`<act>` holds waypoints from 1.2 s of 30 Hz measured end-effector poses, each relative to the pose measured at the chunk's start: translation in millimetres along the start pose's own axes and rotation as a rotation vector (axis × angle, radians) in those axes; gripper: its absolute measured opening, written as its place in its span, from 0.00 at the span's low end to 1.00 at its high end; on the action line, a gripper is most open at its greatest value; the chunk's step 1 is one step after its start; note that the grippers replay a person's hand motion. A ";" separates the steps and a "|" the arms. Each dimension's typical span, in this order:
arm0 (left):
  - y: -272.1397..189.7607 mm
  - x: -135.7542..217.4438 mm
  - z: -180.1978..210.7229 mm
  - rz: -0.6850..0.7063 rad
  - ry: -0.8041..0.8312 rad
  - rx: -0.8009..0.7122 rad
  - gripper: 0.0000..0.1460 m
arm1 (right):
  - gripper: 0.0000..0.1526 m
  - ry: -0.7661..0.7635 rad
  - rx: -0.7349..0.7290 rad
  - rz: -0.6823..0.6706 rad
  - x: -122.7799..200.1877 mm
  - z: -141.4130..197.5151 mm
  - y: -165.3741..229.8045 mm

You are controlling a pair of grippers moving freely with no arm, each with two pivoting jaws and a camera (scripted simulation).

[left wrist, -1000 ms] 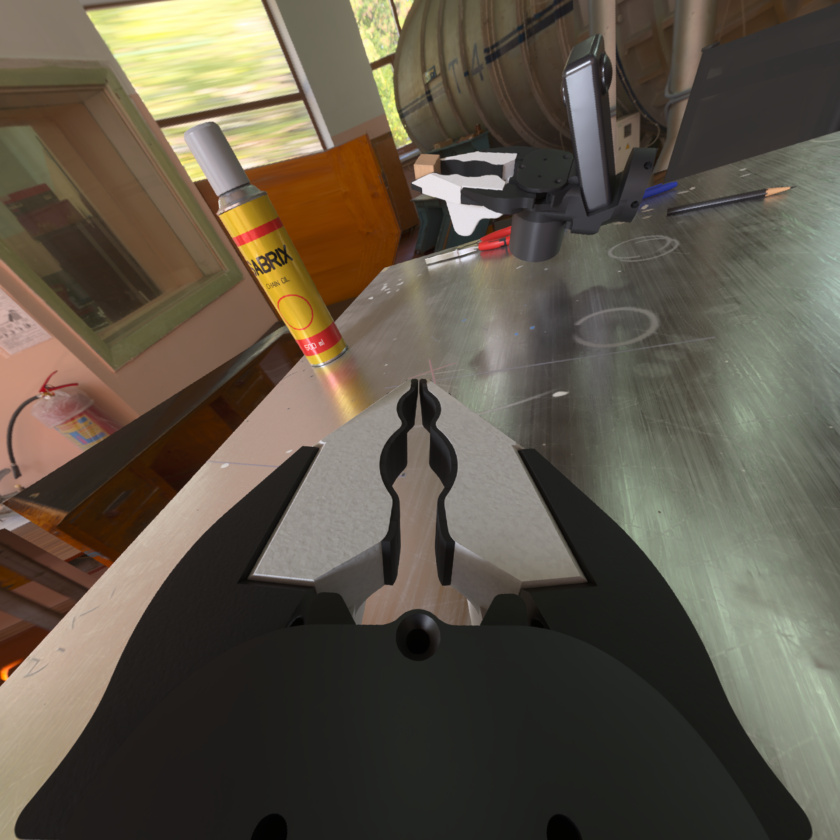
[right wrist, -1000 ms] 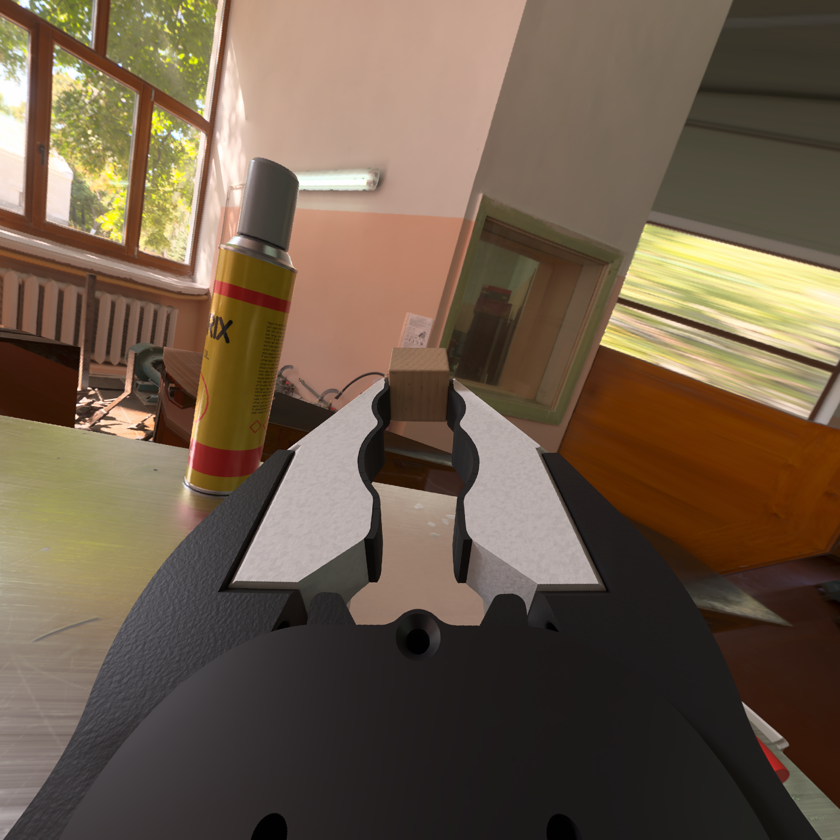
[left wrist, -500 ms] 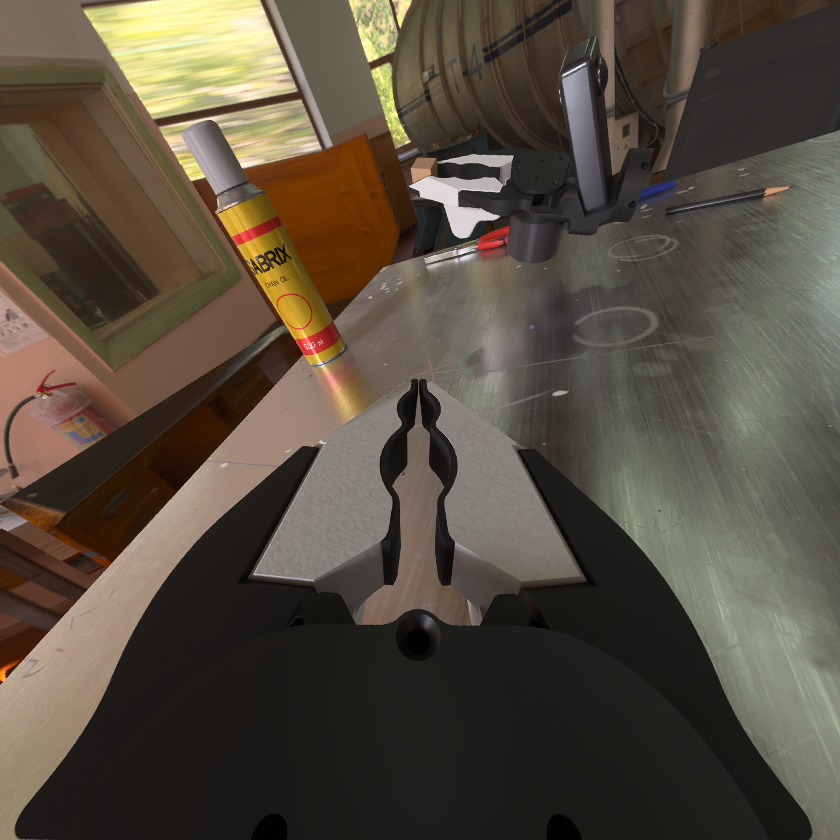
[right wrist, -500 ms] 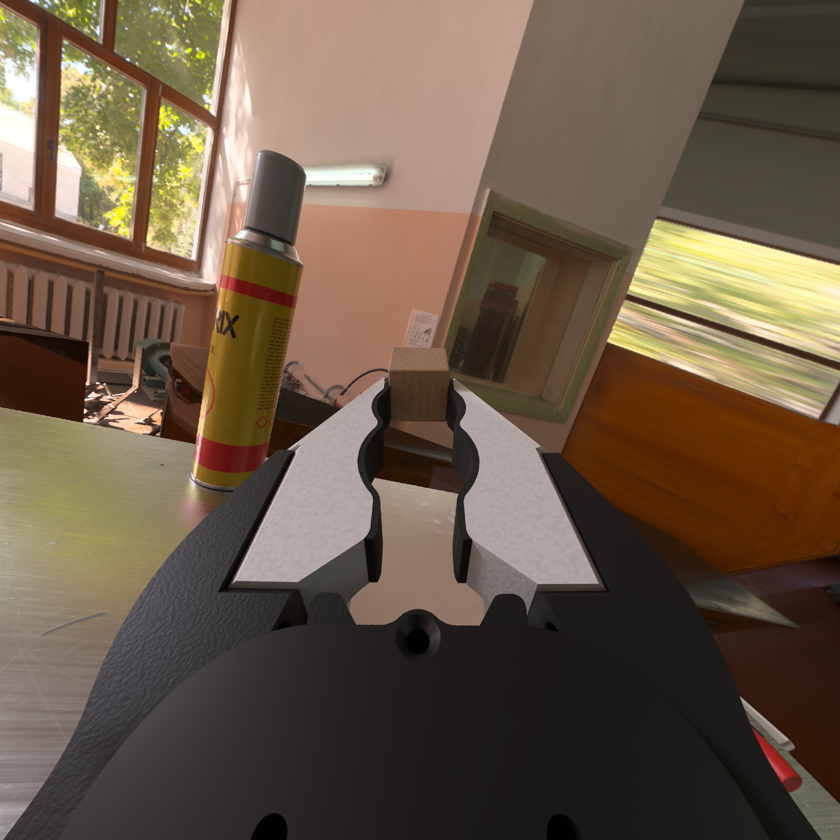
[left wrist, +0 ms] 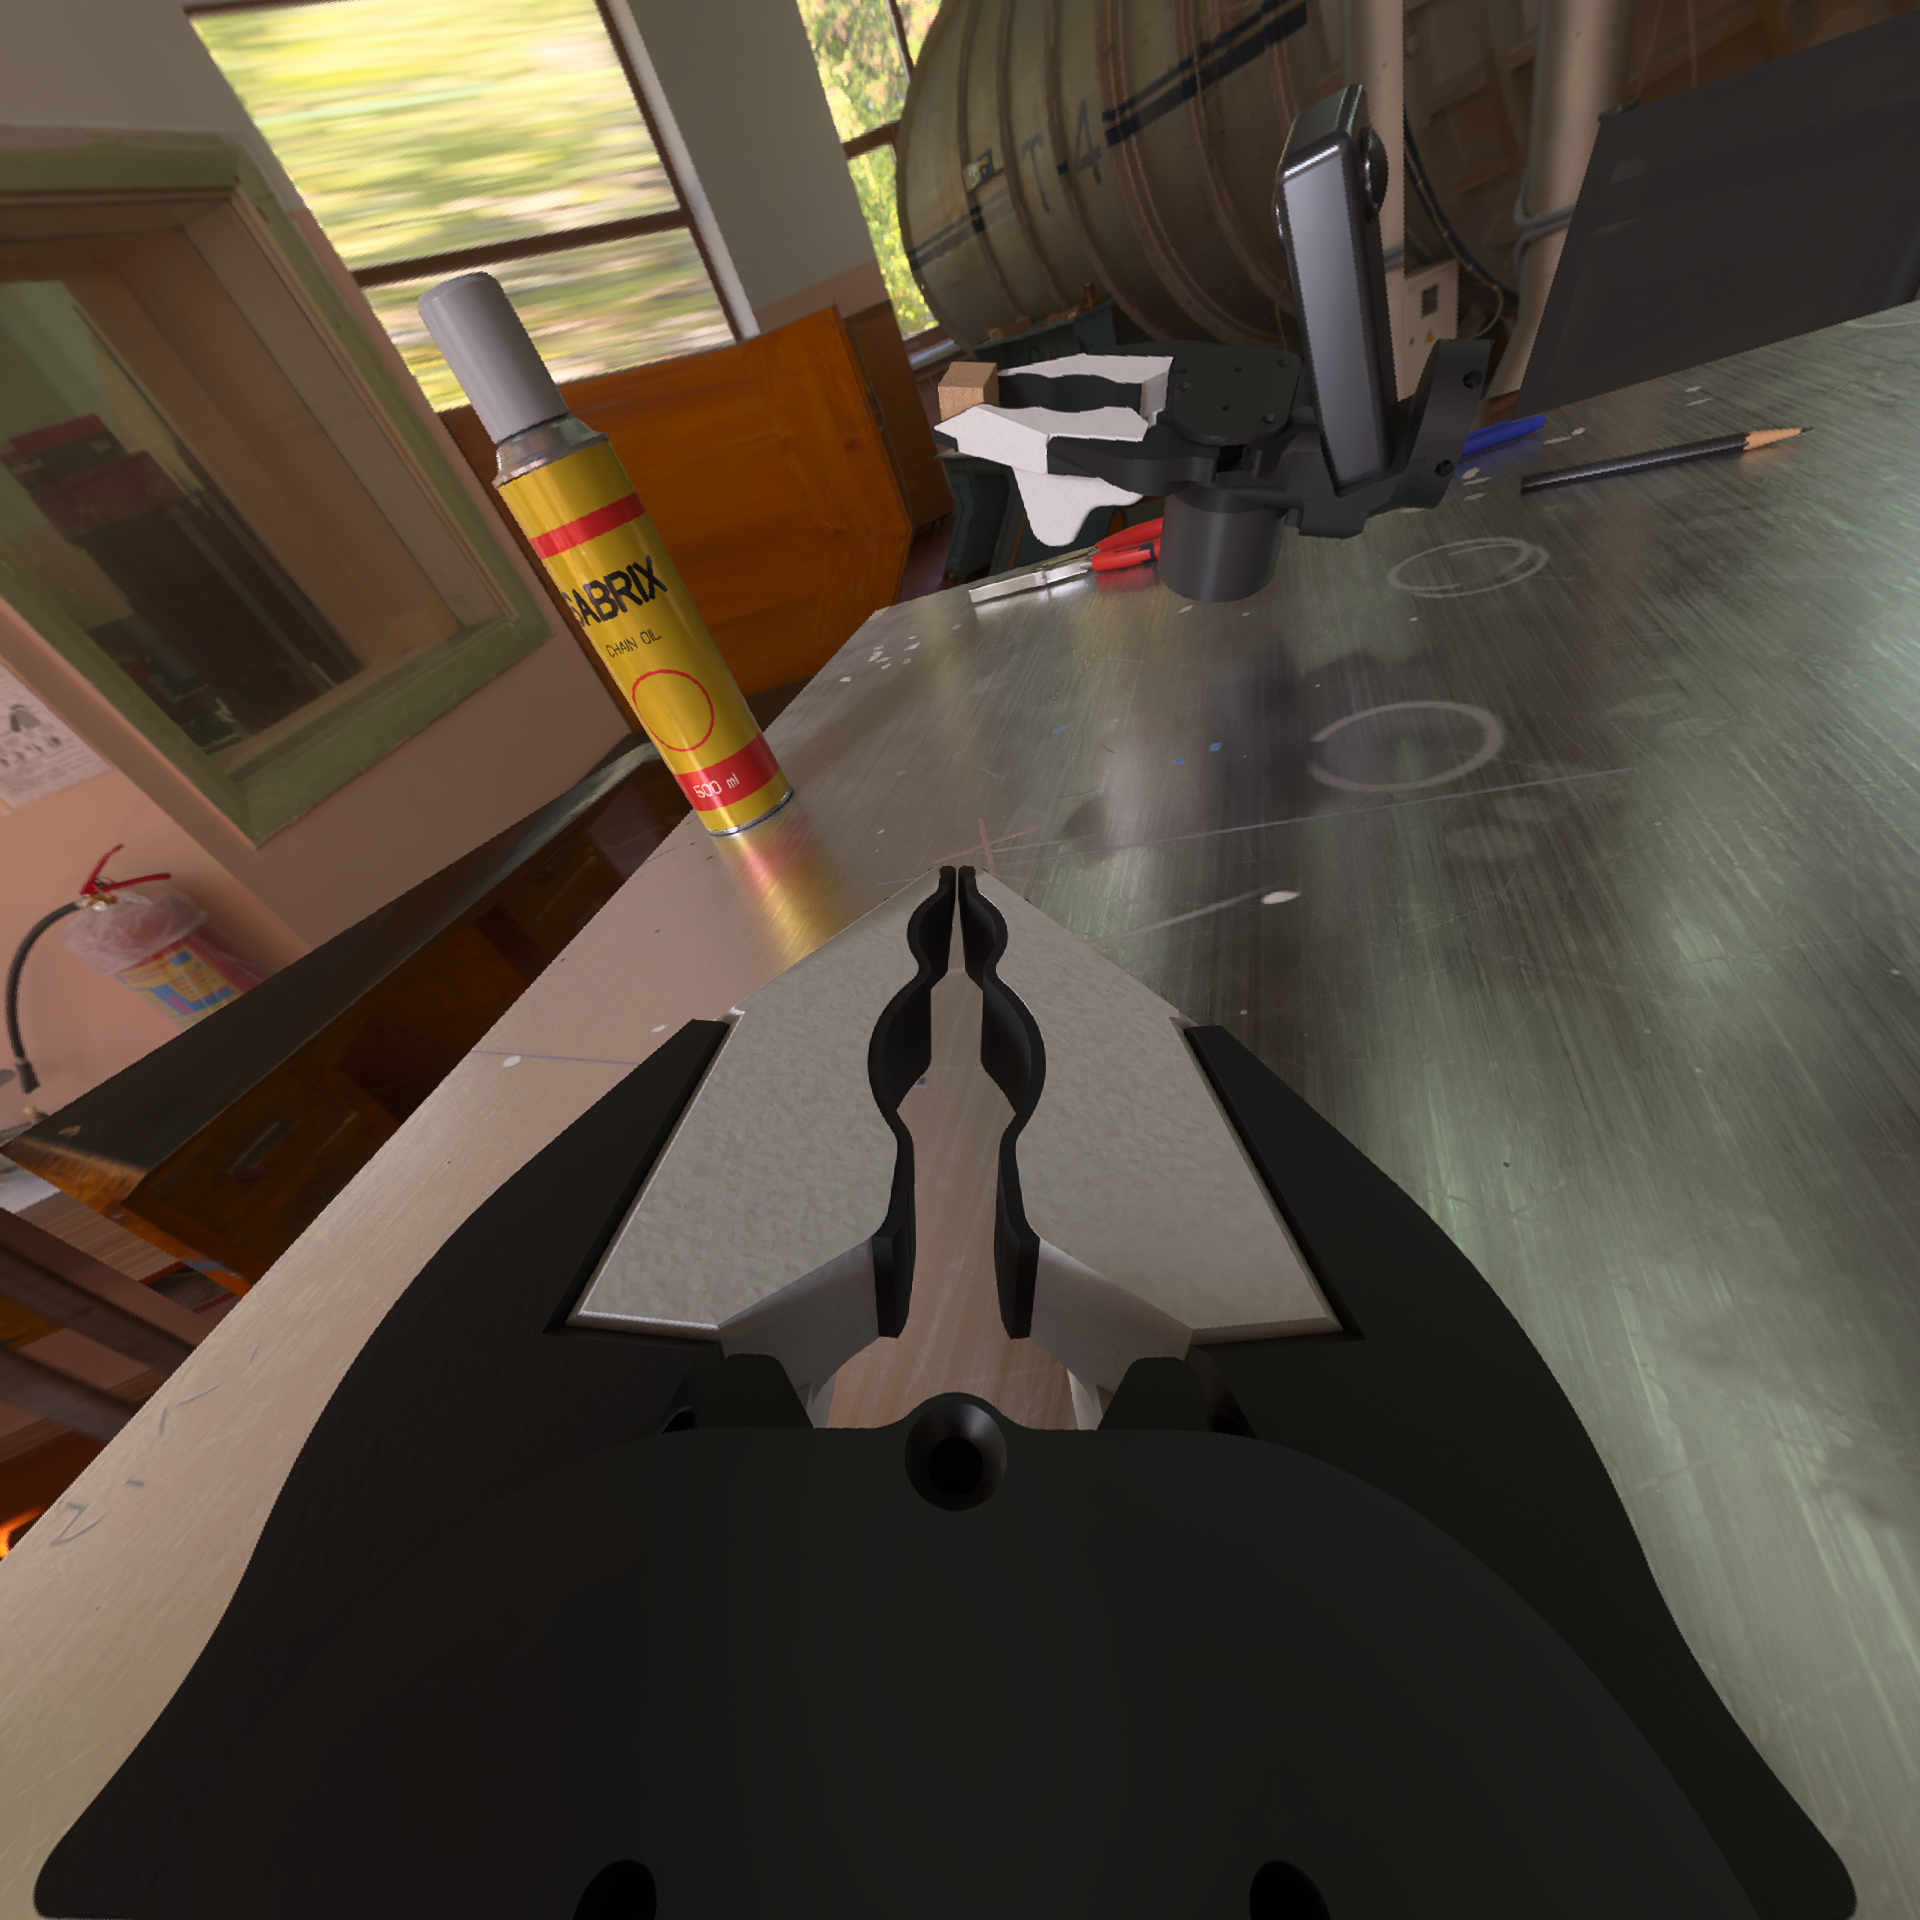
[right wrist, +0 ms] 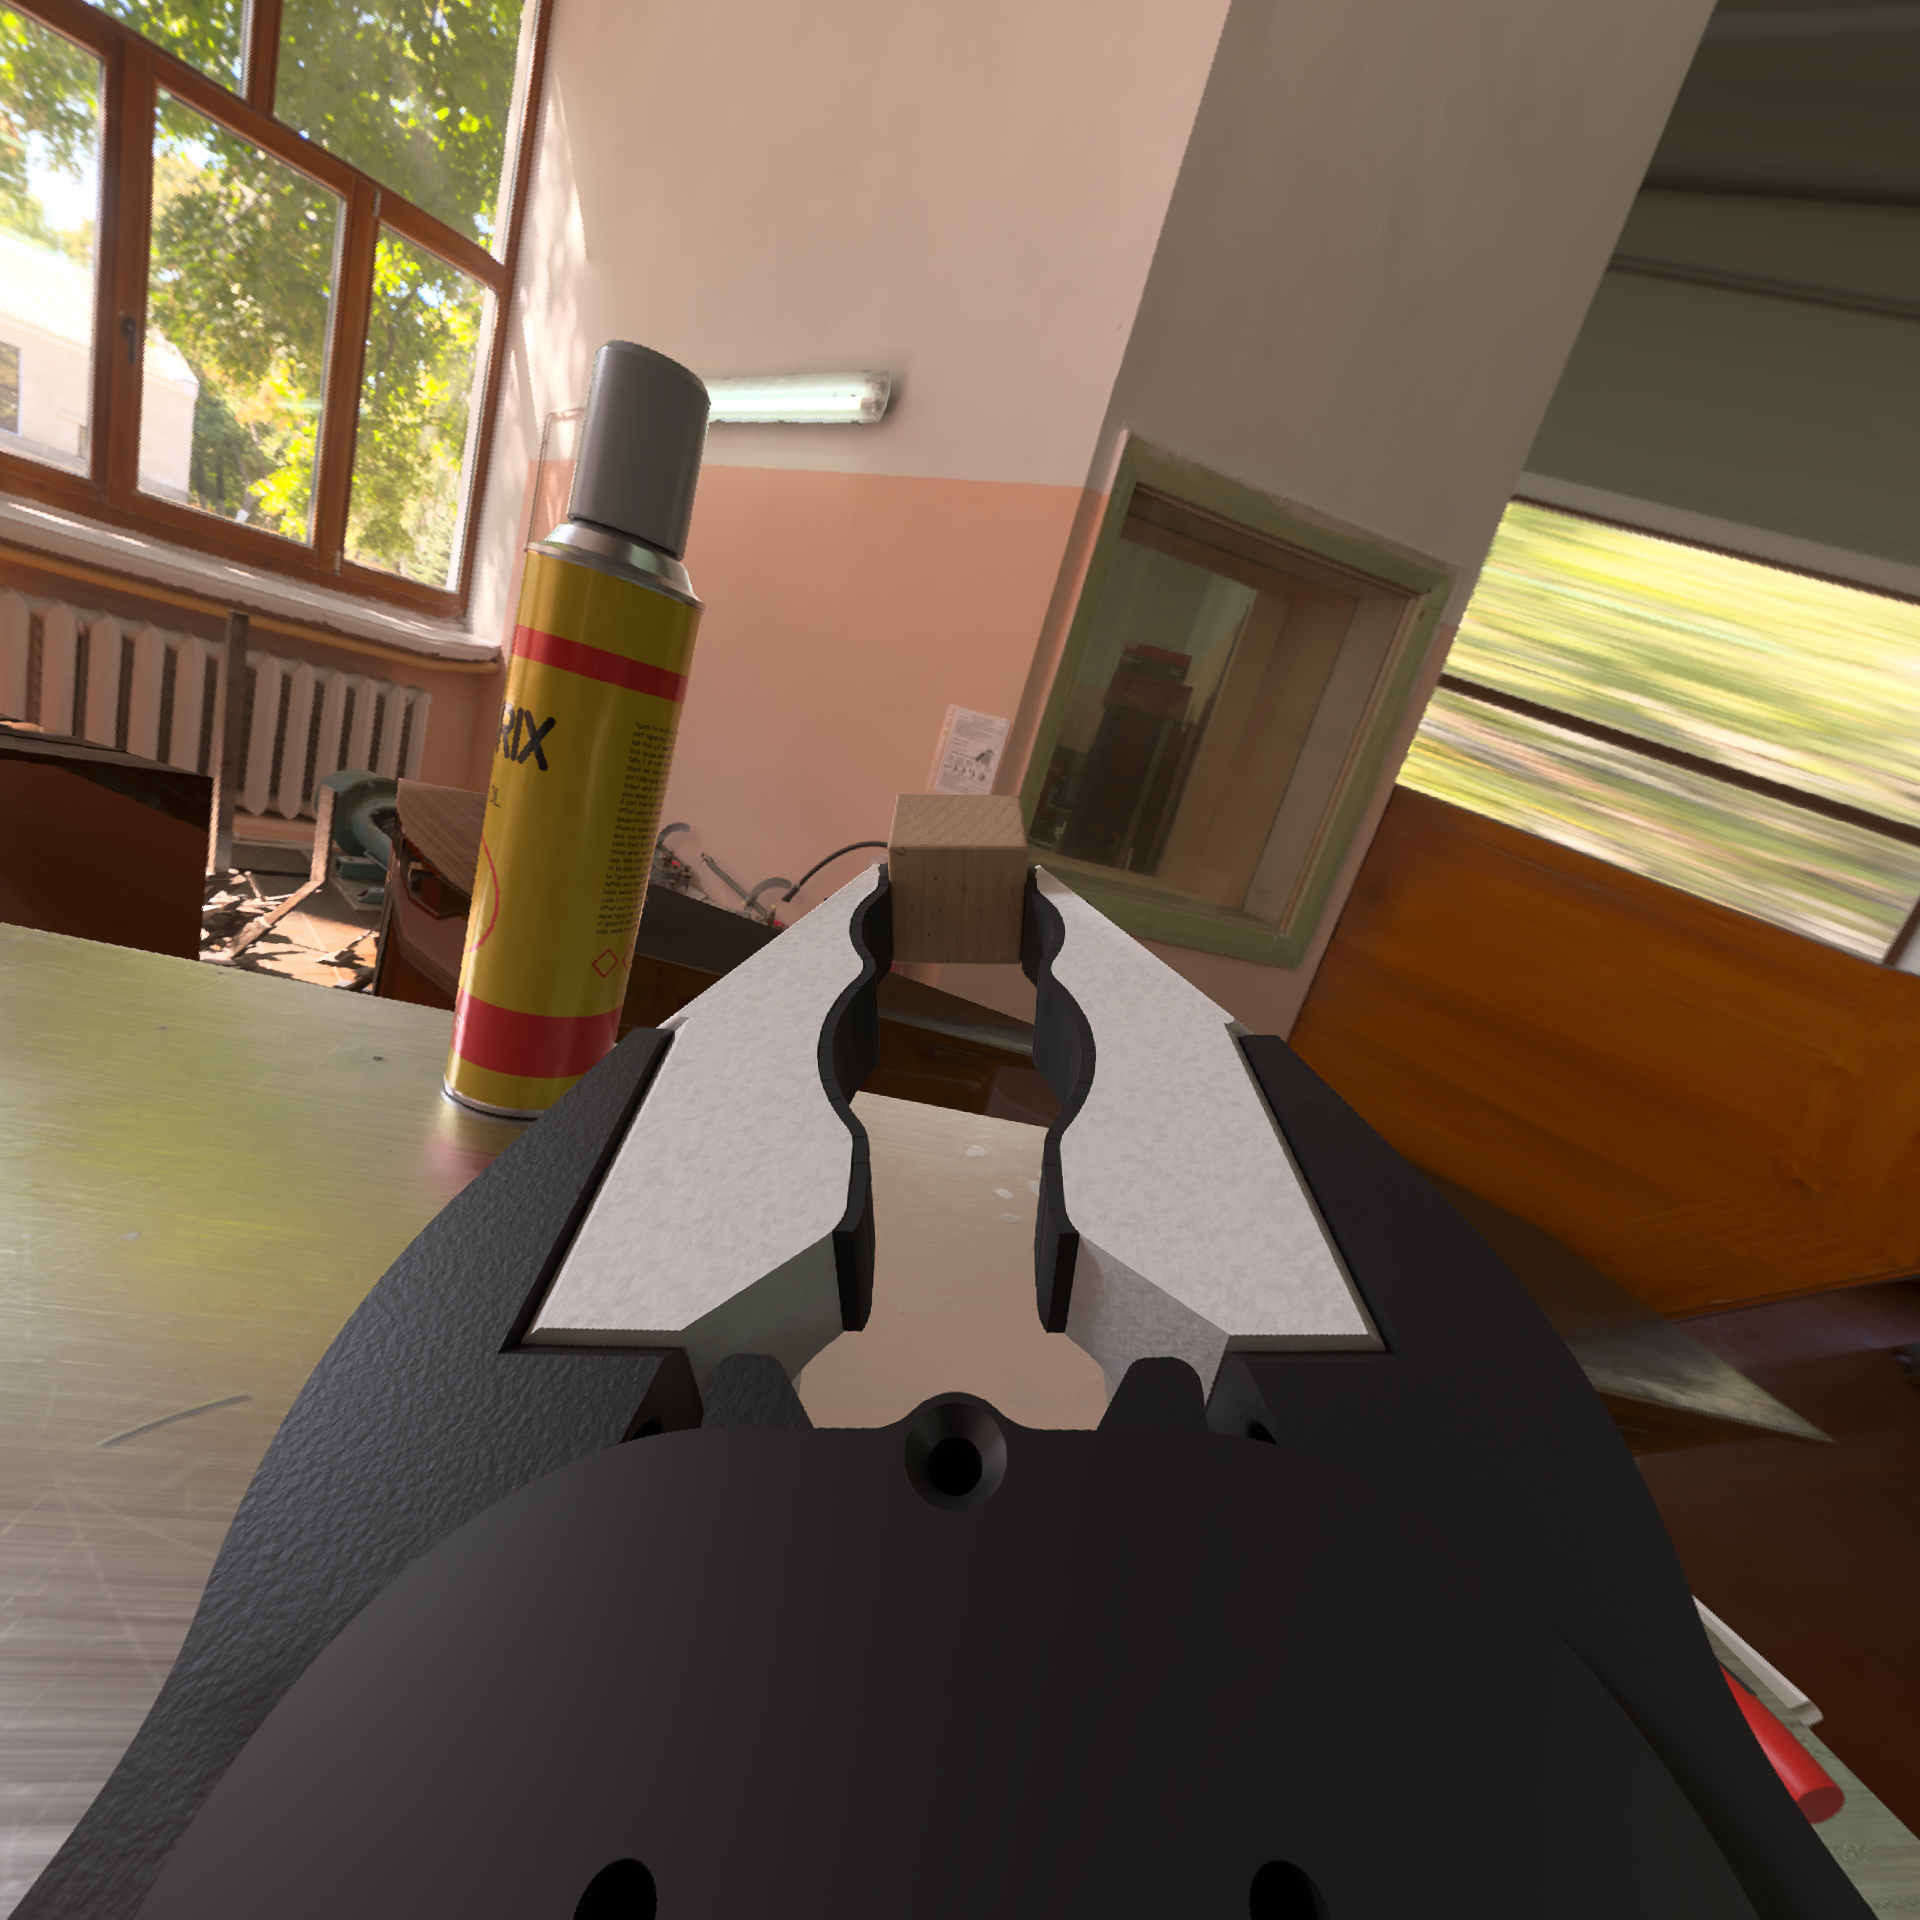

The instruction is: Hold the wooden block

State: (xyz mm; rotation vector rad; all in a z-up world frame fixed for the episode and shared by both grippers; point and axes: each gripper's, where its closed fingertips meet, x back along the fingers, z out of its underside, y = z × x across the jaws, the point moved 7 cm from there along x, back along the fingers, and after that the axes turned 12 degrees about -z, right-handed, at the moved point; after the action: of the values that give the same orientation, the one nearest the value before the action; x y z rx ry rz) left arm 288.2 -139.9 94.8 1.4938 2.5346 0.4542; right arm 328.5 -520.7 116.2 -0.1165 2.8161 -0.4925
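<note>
Pale wooden block (right wrist: 957, 896) pinched between right tongs (right wrist: 957, 902).

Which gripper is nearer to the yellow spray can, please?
Left, probably. The left gripper hovers just short of the yellow spray can; the right gripper, holding the wooden block, is farther along the table.

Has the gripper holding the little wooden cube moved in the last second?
Yes. In the right wrist view the yellow spray can sits nearer the wooden cube, so the right gripper swung slightly left.
</note>
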 end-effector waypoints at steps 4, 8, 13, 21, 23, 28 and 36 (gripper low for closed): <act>0.2 0.0 0.2 0.001 0.001 0.001 0.00 | 0.16 -0.001 0.002 -0.003 -0.2 -0.3 0.5; -0.2 0.1 0.3 0.003 0.001 -0.004 0.00 | 0.16 -0.004 0.000 -0.004 -0.2 -0.7 0.5; -0.7 -0.2 0.4 0.005 0.005 -0.010 0.00 | 0.16 -0.002 -0.004 -0.002 -0.7 0.6 -0.5; 7.9 1.7 -1.4 -0.031 -0.017 0.074 0.00 | 0.16 0.002 -0.006 -0.005 -1.9 2.1 -0.7; 9.6 1.9 -1.6 -0.040 -0.018 0.085 0.00 | 0.16 0.004 -0.004 -0.003 -1.8 2.1 -0.6; 6.8 2.2 -2.6 -0.042 -0.022 0.070 0.00 | 0.16 0.006 -0.007 0.010 -0.6 2.2 -1.4; -10.8 9.4 -24.6 -0.025 -0.057 -0.062 0.00 | 0.16 0.011 -0.026 0.030 1.0 3.5 -4.2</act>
State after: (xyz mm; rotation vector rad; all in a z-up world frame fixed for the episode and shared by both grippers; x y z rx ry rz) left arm 267.6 -140.8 114.4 1.4312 2.4694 0.4748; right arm 328.8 -525.9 114.2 -0.0764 2.8315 -0.4517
